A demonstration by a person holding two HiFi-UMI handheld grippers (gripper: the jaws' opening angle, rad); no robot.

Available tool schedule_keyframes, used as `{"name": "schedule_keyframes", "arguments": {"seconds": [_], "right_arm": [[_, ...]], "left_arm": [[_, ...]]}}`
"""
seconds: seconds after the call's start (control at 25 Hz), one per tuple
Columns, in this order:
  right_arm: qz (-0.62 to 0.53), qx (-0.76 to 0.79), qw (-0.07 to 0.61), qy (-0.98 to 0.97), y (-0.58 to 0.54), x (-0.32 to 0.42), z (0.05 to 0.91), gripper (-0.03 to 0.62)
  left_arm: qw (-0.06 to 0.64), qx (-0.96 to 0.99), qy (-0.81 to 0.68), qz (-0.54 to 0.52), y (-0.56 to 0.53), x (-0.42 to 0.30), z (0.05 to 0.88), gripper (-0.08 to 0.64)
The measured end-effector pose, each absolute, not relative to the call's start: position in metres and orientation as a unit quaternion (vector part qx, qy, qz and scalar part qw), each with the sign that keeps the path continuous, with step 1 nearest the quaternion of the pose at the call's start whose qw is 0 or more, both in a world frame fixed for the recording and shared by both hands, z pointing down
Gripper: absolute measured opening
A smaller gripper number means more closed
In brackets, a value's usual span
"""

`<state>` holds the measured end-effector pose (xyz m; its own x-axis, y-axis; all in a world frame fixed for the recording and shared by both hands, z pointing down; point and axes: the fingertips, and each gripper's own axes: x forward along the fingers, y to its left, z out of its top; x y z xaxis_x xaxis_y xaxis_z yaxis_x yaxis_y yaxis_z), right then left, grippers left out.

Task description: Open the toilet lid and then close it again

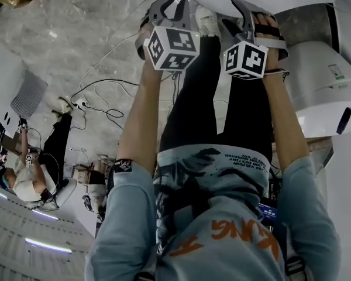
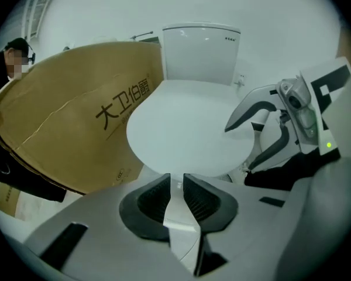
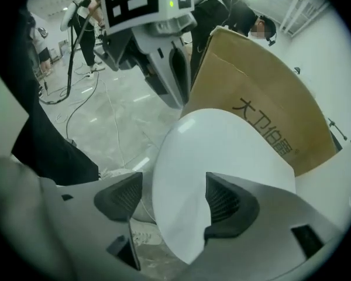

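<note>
The toilet lid (image 2: 187, 127) lies flat and shut on its bowl. I hold both grippers at its front rim, where I judge a lid is best lifted or let down: left gripper (image 2: 175, 177) narrowly parted, right gripper (image 3: 174, 177) spread wide with the rim showing between its jaws, neither pinching. Only the left gripper view shows the tank (image 2: 202, 54) at 12 o'clock and the carton (image 2: 76, 122) at 9.

Black "大卫伯爵" on the cardboard box (image 2: 64, 127); orange lettering, perhaps "KUNG", on the person's shirt (image 1: 222, 209).
</note>
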<state>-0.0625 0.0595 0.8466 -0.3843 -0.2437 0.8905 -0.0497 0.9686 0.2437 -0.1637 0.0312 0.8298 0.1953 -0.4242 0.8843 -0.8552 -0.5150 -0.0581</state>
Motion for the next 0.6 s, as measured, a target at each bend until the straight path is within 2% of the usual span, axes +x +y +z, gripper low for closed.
{"name": "schedule_keyframes", "arguments": {"seconds": [0.16, 0.2, 0.28, 0.32, 0.6], "right_arm": [[-0.105, 0.096, 0.562, -0.815, 0.050, -0.062, 0.860, 0.338], [-0.099, 0.098, 0.564, -0.814, 0.047, -0.062, 0.861, 0.363], [-0.084, 0.094, 0.574, -0.809, 0.045, -0.061, 0.862, 0.363], [-0.080, 0.090, 0.579, -0.806, 0.046, -0.061, 0.862, 0.329], [-0.053, 0.117, 0.562, -0.817, 0.053, -0.056, 0.847, 0.248]], "left_arm": [[0.210, 0.744, -0.401, 0.492, 0.040, -0.161, 0.839, 0.100], [0.204, 0.745, -0.395, 0.497, 0.040, -0.160, 0.840, 0.103], [0.190, 0.749, -0.384, 0.506, 0.038, -0.158, 0.841, 0.106], [0.181, 0.750, -0.379, 0.511, 0.036, -0.158, 0.841, 0.112], [0.136, 0.745, -0.345, 0.554, 0.033, -0.169, 0.845, 0.199]]}}
